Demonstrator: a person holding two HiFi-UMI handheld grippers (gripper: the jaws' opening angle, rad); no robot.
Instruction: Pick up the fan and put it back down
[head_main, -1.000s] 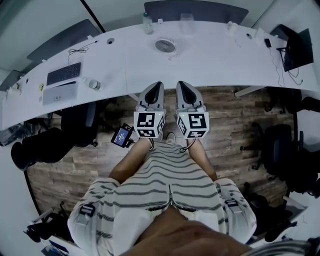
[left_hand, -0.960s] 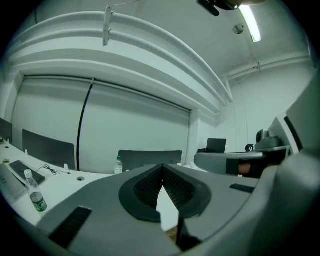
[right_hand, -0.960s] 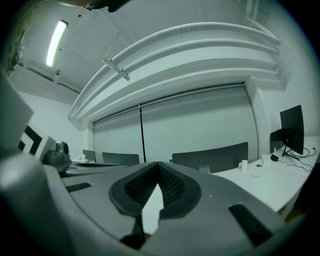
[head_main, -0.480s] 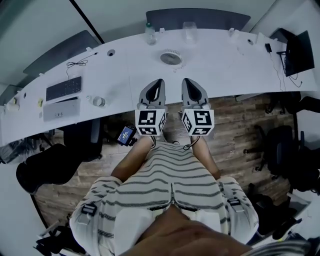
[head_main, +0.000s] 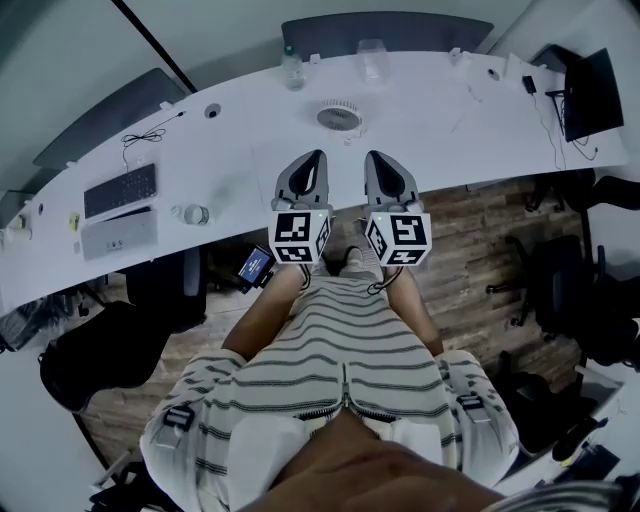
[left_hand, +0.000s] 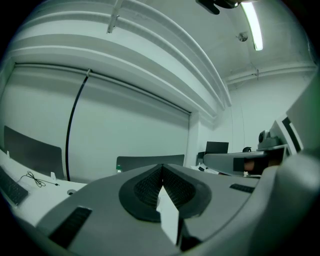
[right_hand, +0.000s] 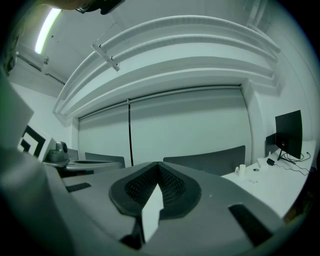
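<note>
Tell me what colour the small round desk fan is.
White with a grey grille; head view shows the small round desk fan best.

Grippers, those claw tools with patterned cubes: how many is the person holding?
2. The left gripper and the right gripper are side by side at the white desk's near edge, both shut. No others show.

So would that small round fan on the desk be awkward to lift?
Probably rigid: the fan shows a hard-looking round grille. Likely light, being small compared with the keyboard. It seems to sit low on the desk, so tipping looks unlikely.
</note>
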